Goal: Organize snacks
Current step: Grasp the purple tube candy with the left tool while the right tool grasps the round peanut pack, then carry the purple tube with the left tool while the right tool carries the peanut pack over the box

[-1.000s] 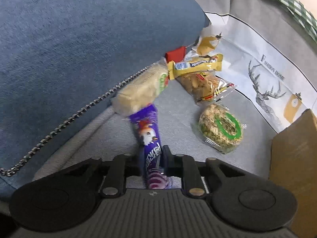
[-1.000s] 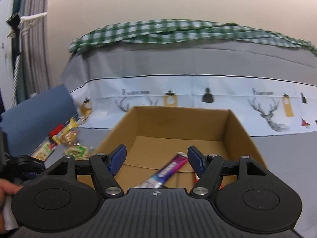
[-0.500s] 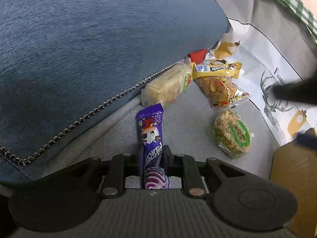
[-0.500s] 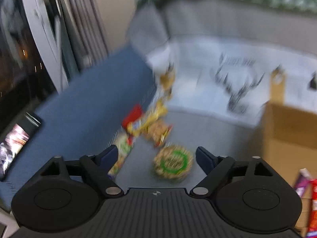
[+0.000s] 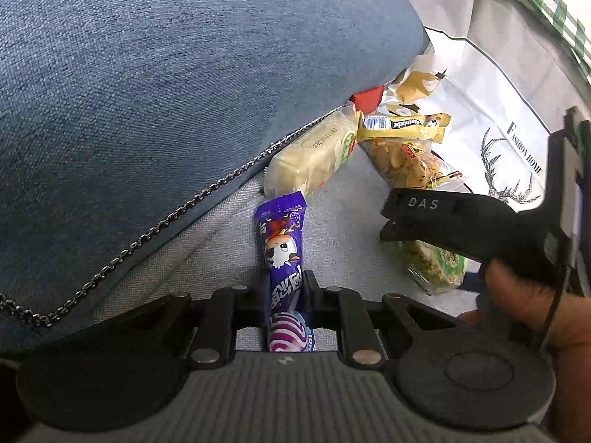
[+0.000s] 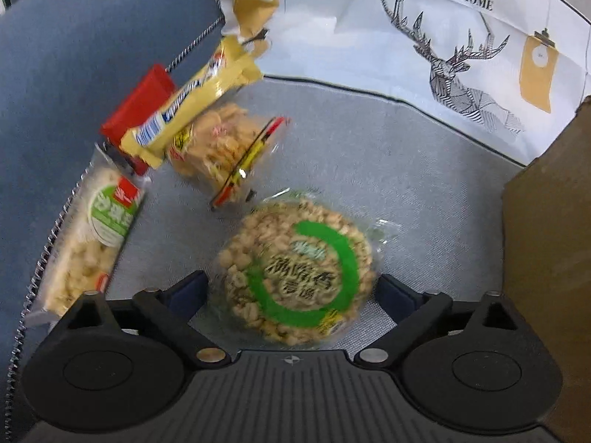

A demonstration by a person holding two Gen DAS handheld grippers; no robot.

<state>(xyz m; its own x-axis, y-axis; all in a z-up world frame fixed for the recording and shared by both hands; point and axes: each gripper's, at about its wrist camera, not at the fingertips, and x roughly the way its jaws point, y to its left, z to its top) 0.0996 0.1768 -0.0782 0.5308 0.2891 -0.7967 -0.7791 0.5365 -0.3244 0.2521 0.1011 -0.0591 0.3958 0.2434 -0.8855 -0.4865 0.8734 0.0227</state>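
Note:
My left gripper (image 5: 286, 288) is shut on a purple snack stick (image 5: 282, 254) that points away along the grey seat. My right gripper (image 6: 291, 289) is open, its blue pads standing either side of a round rice cake with a green ring (image 6: 295, 273) and just clear of it. In the left wrist view one of its black fingers (image 5: 424, 205) hangs over that rice cake (image 5: 432, 262). Further back lie a pale bar with a green label (image 6: 96, 236), a yellow bar (image 6: 192, 99), a clear bag of crackers (image 6: 221, 147) and a red packet (image 6: 136, 110).
A blue cushion (image 5: 147, 74) with a metal chain (image 5: 147, 236) along its edge borders the snacks on the left. A cardboard box (image 6: 546, 240) stands at the right. A white deer-print cloth (image 6: 443, 55) covers the back. A person's hand (image 5: 517, 295) holds the right gripper.
The right gripper swung from above the cardboard box over to the snack pile, dropped over the round rice cake and opened wider. The left gripper kept the purple stick and stayed almost still.

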